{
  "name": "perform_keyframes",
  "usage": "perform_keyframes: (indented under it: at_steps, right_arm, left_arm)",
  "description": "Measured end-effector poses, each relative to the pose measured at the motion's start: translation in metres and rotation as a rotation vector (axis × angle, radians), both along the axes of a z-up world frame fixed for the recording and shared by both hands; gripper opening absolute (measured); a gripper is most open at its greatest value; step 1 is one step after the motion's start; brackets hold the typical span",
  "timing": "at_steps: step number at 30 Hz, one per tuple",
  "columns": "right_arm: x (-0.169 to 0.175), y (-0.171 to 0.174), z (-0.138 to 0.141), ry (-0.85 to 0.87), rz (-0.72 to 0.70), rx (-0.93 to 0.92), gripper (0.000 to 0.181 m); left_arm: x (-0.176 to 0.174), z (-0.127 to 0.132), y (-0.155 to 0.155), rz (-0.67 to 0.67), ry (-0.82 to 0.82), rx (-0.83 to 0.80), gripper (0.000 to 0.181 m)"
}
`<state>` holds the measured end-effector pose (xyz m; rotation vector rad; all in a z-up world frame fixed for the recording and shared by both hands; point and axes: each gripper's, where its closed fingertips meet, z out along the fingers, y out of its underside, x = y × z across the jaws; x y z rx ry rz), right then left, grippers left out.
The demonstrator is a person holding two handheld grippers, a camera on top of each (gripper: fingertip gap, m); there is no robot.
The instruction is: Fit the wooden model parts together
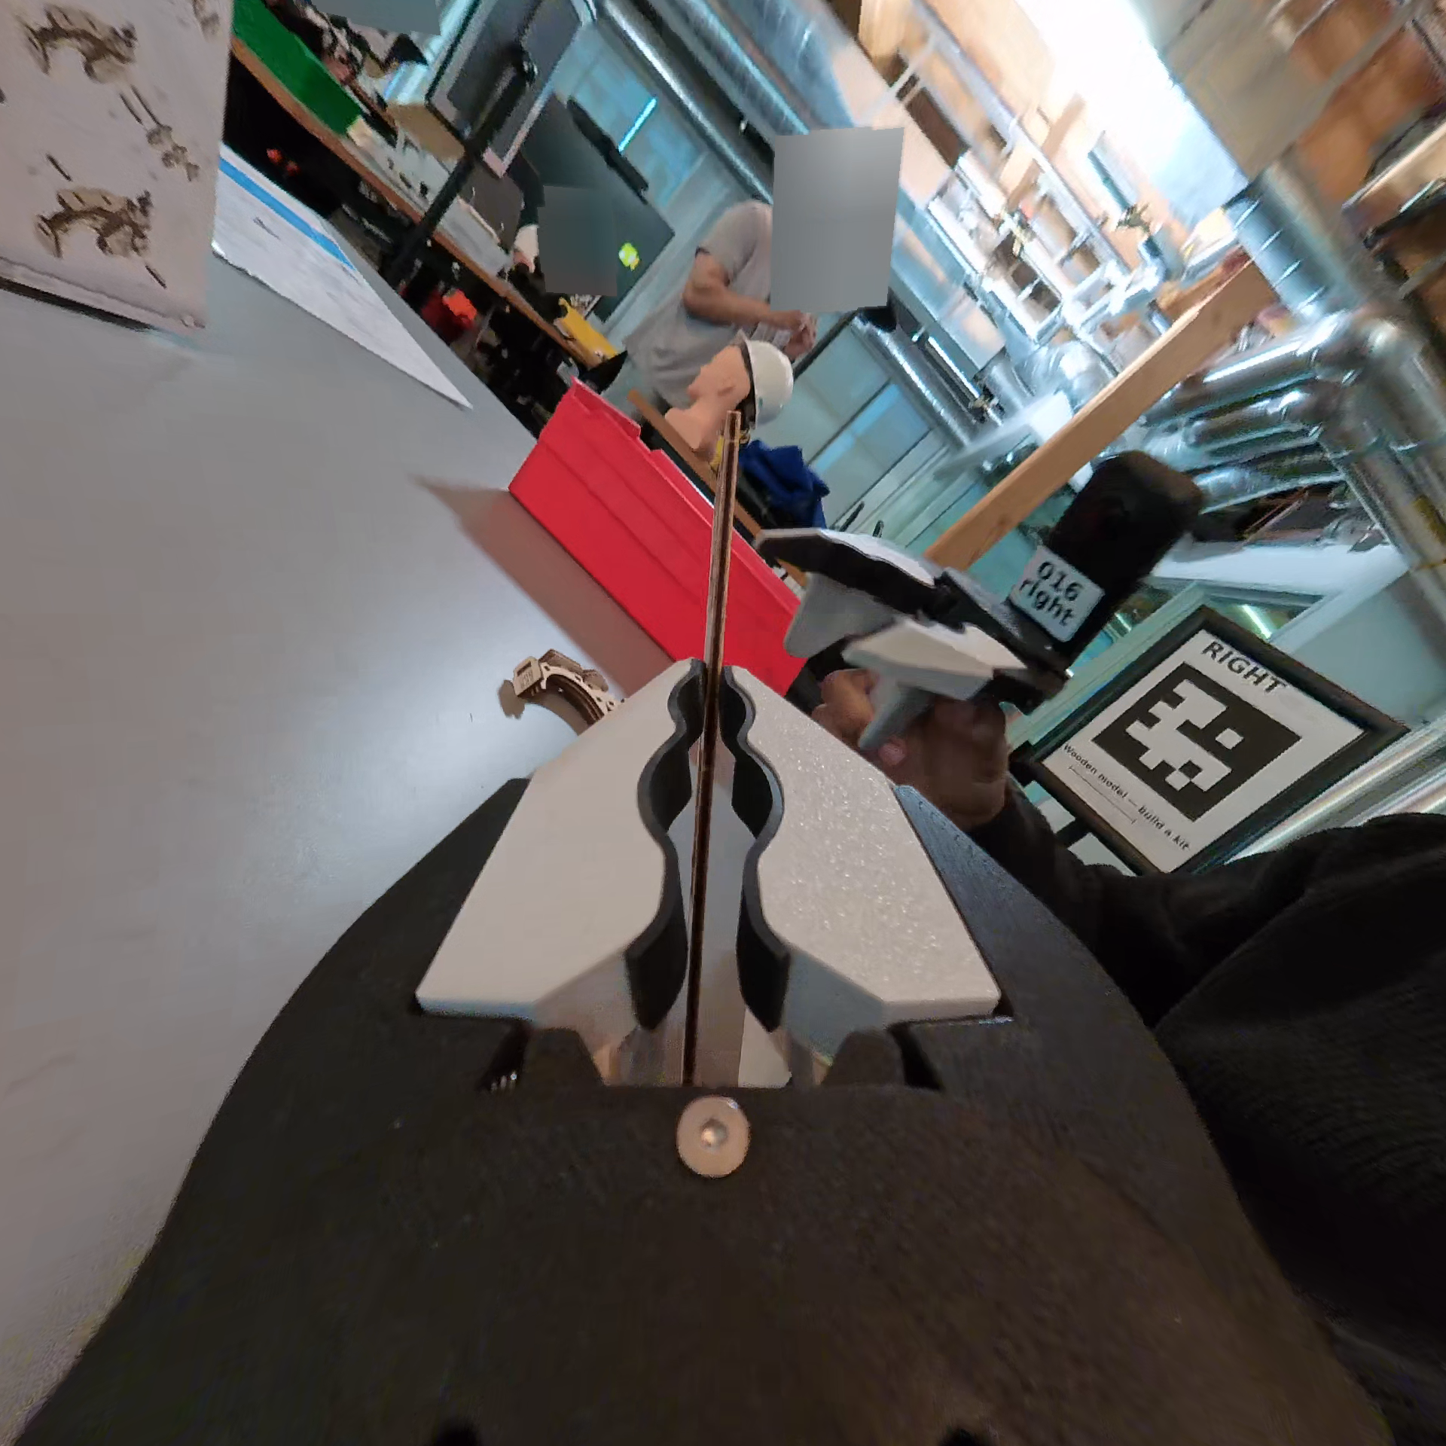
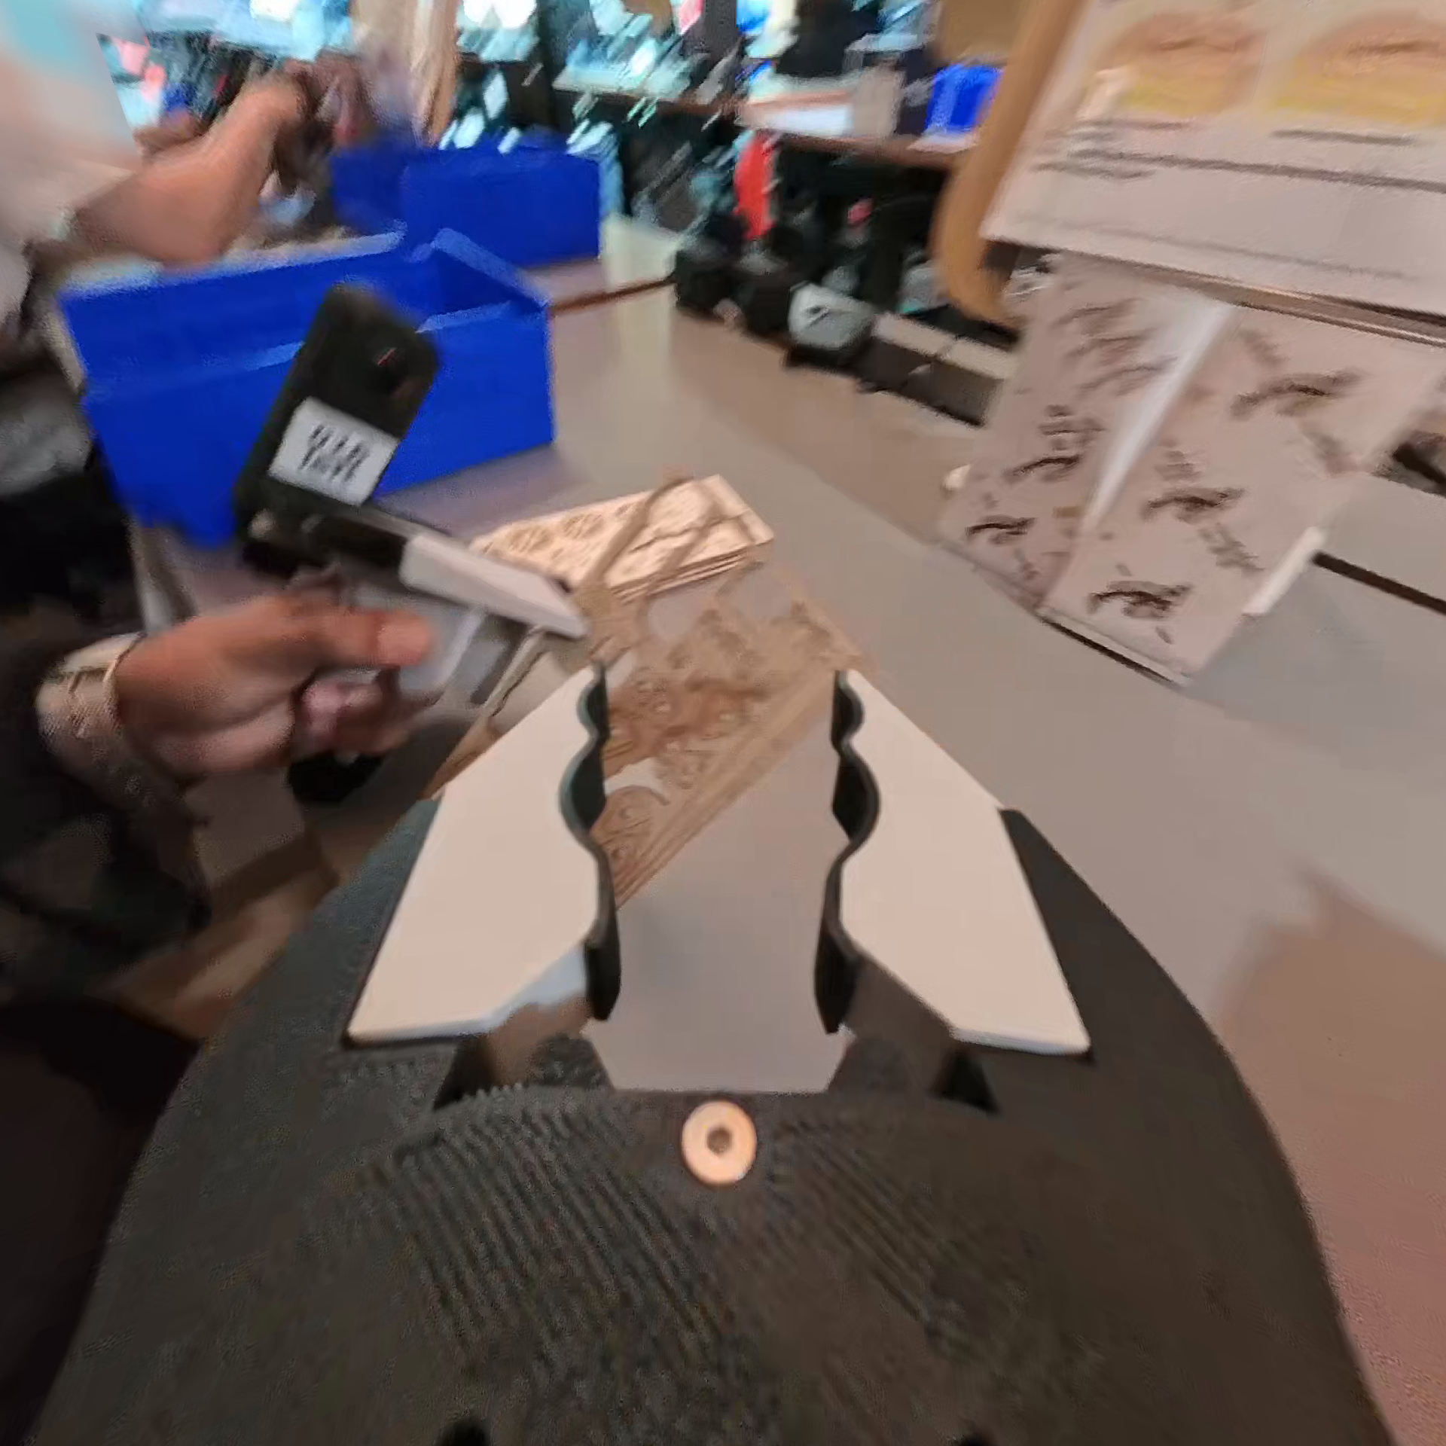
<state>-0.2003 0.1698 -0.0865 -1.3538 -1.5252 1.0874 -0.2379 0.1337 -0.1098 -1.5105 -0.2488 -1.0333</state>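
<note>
My left gripper (image 1: 710,674) is shut on a thin laser-cut wooden sheet (image 1: 721,548), seen edge-on and sticking up past the fingertips. In the right wrist view the same sheet (image 2: 704,720) hangs tilted above the table, held at its upper left edge by the left gripper (image 2: 575,622). My right gripper (image 2: 720,681) is open and empty, just in front of the sheet. It also shows in the left wrist view (image 1: 798,602), to the right of the sheet and apart from it. A small curved wooden assembly (image 1: 557,688) lies on the table.
A stack of wooden sheets (image 2: 649,524) lies behind the held sheet. A red bin (image 1: 649,548) stands beyond the left gripper, with blue bins (image 2: 313,375) at far left. Printed instruction sheets (image 2: 1174,485) stand at right. A framed marker sign (image 1: 1205,743) stands at the table's right. The gap from one gripper's tips to the other's is roughly 7 cm.
</note>
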Motion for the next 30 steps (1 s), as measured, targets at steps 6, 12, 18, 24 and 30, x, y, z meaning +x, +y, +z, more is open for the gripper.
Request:
perform_keyframes:
  at_steps: [6, 12, 18, 24, 30]
  right_arm:
    - [-0.001, 0.018, -0.011, 0.101, -0.061, -0.483, 0.071]
    - [-0.011, -0.017, -0.019, 0.088, 0.087, -0.626, 0.061]
    - [-0.010, -0.020, -0.016, 0.120, 0.114, -0.663, 0.034]
    - [-0.010, -0.023, -0.018, 0.104, 0.133, -0.694, 0.034]
    - [-0.011, -0.024, -0.021, 0.098, 0.144, -0.714, 0.028]
  left_arm:
    - [0.004, 0.013, -0.003, 0.007, -0.005, 0.081, 0.000]
    - [0.016, 0.018, -0.003, -0.006, -0.033, 0.112, 0.000]
    - [0.031, 0.017, -0.001, -0.019, -0.004, 0.110, 0.000]
    - [0.029, 0.017, -0.001, -0.003, -0.007, 0.106, 0.000]
    - [0.031, 0.016, 0.000, 0.000, -0.001, 0.099, 0.000]
